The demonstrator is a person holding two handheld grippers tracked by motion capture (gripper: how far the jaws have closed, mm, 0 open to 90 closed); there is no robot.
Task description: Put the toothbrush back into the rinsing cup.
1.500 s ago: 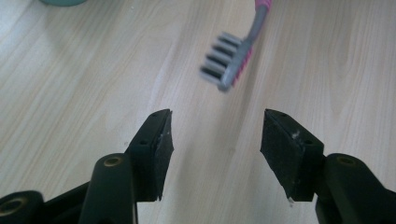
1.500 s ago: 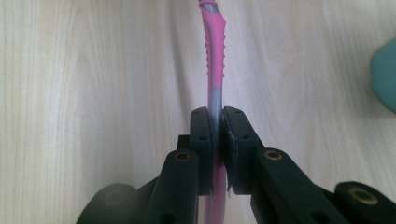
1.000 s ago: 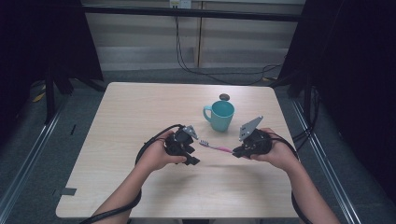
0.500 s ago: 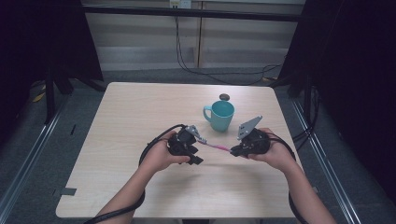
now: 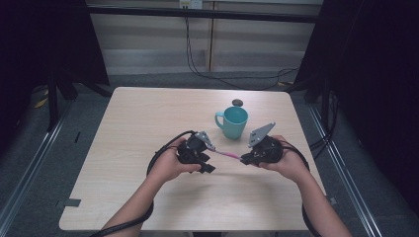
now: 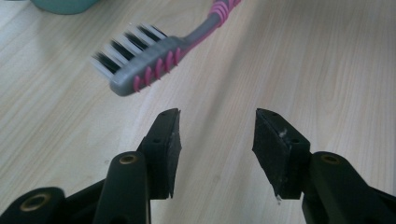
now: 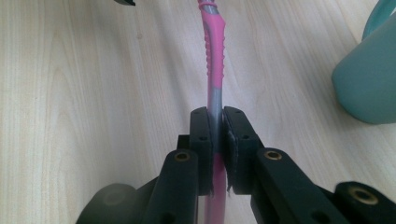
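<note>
Right gripper (image 7: pixel 217 116) clamps toothbrush (image 7: pixel 212 56) handle, head offered toward 9 o'clock where left gripper (image 6: pixel 217 128), jaws half-wide and empty, waits for handover near mug (image 5: pixel 233 121).

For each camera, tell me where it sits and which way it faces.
High view: above the person's side, looking forward and down on the table; forearms, both hands, left gripper, right gripper.
Left gripper view: on that gripper, looking along its open jaws at the toothbrush head above the tabletop.
Right gripper view: on that gripper, looking along jaws clamped on the toothbrush handle.
All three share the toothbrush and teal mug.
</note>
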